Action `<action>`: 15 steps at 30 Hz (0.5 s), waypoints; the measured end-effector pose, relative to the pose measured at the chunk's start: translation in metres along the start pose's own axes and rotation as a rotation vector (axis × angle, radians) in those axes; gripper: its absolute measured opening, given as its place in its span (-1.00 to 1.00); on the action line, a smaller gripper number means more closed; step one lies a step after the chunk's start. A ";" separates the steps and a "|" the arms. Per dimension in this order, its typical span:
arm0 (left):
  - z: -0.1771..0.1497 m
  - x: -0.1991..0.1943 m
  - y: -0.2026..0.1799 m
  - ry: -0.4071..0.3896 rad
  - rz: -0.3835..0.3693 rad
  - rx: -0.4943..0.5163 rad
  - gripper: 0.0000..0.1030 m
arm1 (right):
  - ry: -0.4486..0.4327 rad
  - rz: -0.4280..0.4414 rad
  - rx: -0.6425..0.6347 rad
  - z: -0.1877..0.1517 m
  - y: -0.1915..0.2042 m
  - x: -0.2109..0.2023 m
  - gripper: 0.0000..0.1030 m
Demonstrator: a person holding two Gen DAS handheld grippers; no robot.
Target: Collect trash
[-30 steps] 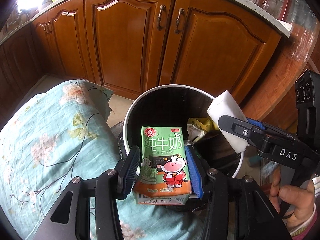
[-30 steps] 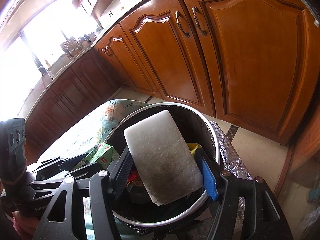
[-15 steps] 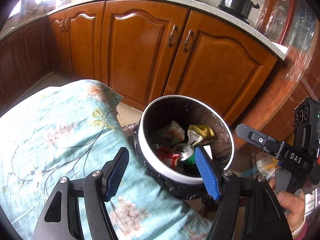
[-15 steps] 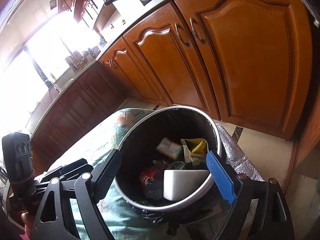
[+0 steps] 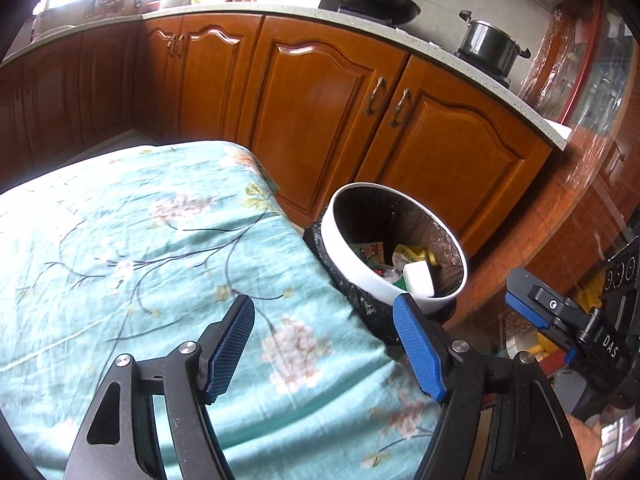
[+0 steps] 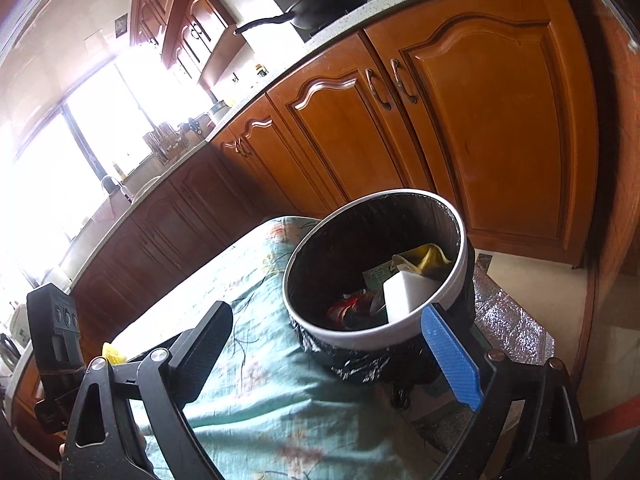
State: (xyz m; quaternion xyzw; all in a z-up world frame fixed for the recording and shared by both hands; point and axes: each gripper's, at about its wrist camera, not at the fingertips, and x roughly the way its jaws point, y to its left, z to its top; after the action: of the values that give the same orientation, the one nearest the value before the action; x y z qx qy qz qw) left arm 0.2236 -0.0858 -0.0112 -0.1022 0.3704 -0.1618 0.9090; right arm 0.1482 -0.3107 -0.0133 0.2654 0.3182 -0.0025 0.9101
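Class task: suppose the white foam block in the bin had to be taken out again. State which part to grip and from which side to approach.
Grip the white foam block across its two broad flat faces, coming straight down through the trash bin's open top. It leans against the near wall among other trash, so the rim blocks any sideways approach.

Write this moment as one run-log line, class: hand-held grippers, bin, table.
left hand-held gripper: opening, empty | right hand-held gripper: opening, empty | trash bin: white foam block, milk carton inside | tablecloth: bare
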 end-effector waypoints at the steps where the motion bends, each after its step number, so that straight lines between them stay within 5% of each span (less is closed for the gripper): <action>1: -0.004 -0.007 0.001 -0.012 0.006 0.002 0.40 | -0.008 -0.008 -0.009 -0.004 0.004 -0.002 0.88; 6: -0.017 -0.036 0.003 -0.091 0.018 0.013 0.50 | -0.053 -0.059 -0.082 -0.017 0.026 -0.017 0.93; 15: -0.056 -0.090 0.001 -0.304 0.100 0.069 0.99 | -0.321 -0.203 -0.258 -0.034 0.066 -0.069 1.00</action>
State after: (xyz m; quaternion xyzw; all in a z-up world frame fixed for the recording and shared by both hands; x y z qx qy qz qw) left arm 0.1238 -0.0553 0.0069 -0.0755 0.2273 -0.1118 0.9644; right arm 0.0847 -0.2488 0.0358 0.1097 0.1921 -0.0953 0.9706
